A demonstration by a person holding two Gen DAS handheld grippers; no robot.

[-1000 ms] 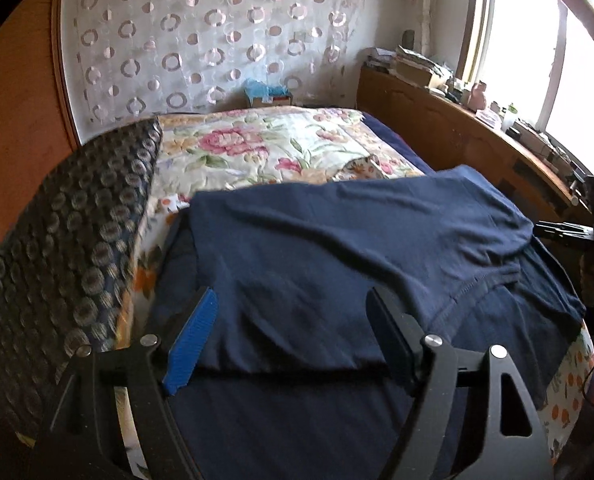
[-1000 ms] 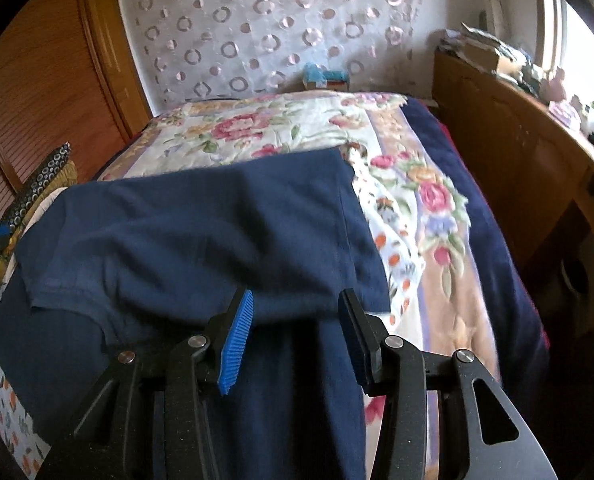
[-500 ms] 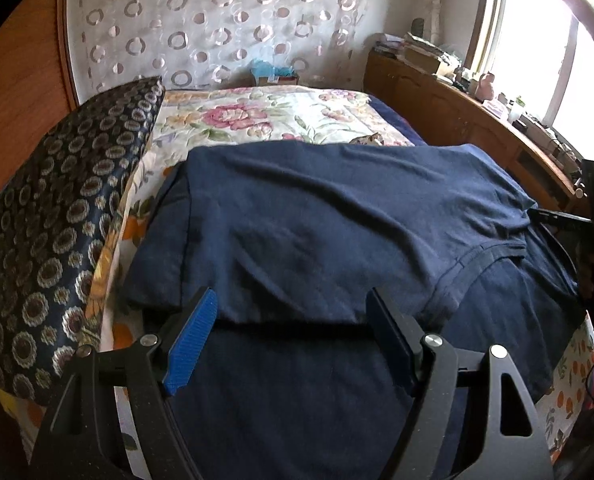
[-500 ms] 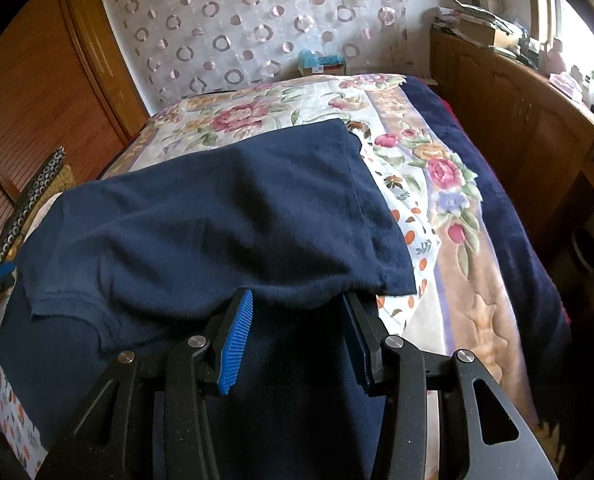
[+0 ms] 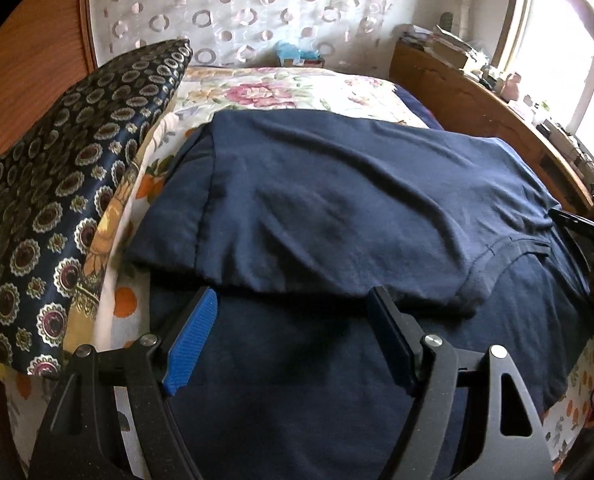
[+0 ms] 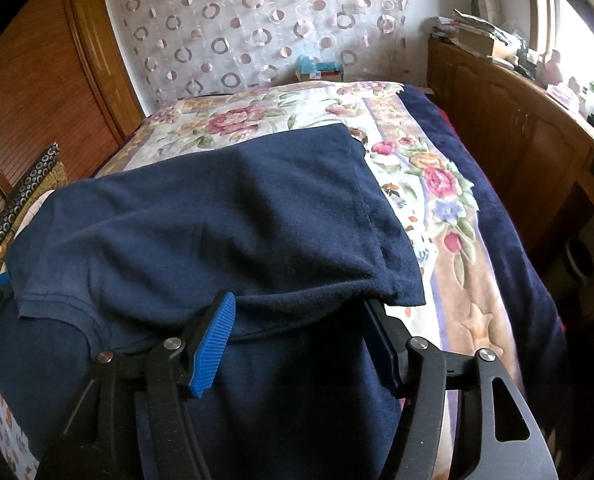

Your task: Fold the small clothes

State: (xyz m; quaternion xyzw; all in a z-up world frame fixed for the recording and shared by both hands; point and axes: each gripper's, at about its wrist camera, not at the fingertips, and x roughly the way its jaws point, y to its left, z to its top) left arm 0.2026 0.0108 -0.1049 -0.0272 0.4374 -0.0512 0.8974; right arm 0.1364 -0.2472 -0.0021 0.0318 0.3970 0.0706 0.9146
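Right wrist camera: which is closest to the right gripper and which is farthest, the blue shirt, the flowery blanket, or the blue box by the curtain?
From the right gripper:
1. Shirt, right at the fingertips, folded edge between the open jaws.
2. Blanket, under and beyond the shirt, showing to the right.
3. Box, at the bed's far end against the curtain.

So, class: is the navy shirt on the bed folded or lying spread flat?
Folded. The navy shirt has its upper part doubled over onto the lower; the folded edge lies across it, just beyond the right gripper's fingers.
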